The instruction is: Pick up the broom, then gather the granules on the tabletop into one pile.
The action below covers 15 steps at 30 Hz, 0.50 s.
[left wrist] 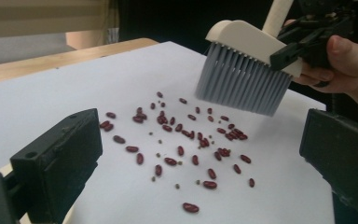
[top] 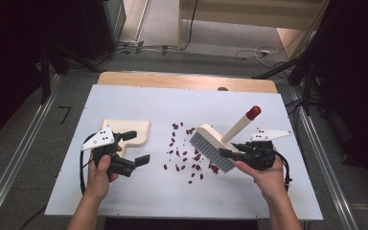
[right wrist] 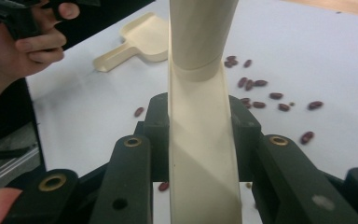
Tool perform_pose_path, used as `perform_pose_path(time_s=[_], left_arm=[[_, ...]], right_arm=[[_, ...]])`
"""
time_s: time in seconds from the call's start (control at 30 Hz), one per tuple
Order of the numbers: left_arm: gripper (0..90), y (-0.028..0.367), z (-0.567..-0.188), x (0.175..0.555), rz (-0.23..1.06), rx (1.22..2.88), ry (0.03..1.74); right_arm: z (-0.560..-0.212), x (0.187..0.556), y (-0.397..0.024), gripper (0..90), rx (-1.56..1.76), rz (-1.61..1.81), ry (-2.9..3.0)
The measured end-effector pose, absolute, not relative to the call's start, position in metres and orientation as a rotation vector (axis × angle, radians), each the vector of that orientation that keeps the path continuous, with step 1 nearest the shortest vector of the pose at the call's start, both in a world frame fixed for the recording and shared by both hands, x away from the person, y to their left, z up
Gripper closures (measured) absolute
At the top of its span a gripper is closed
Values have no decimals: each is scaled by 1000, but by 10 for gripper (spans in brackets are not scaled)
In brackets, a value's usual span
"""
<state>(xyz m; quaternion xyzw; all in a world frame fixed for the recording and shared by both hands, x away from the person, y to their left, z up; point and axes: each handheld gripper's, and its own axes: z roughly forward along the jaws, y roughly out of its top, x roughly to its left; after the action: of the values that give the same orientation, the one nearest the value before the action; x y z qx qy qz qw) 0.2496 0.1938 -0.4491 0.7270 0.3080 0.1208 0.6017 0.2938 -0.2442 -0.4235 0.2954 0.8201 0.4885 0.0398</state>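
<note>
Several dark red beans (top: pixel 187 148) lie scattered on the white table top (top: pixel 139 191). My right gripper (top: pixel 227 154) is shut on a cream brush (top: pixel 211 143) with grey bristles and a red-tipped handle (top: pixel 254 112). The brush hangs tilted over the right edge of the beans, its bristles (left wrist: pixel 242 84) just above them. In the right gripper view the jaws clamp the brush's cream back (right wrist: pixel 200 154). My left gripper (top: pixel 138 147) stands open left of the beans (left wrist: pixel 182 135), with nothing between its jaws. A cream dustpan (top: pixel 127 129) lies flat behind it.
The dustpan (right wrist: pixel 140 37) rests on the table with its handle toward the person's left hand (right wrist: pixel 32 42). A wooden strip (top: pixel 187 80) borders the table's far edge. Metal rails (top: pixel 24 143) run along both sides, with cables on the floor beyond.
</note>
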Motion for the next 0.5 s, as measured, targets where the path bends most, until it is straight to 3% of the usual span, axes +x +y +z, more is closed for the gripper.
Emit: perform_pose_path(time_s=[0.5], left_arm=[[0,213,-454,244,402,1690,795]], right_arm=[[-425,302,-271,656,1056,1411,2344]])
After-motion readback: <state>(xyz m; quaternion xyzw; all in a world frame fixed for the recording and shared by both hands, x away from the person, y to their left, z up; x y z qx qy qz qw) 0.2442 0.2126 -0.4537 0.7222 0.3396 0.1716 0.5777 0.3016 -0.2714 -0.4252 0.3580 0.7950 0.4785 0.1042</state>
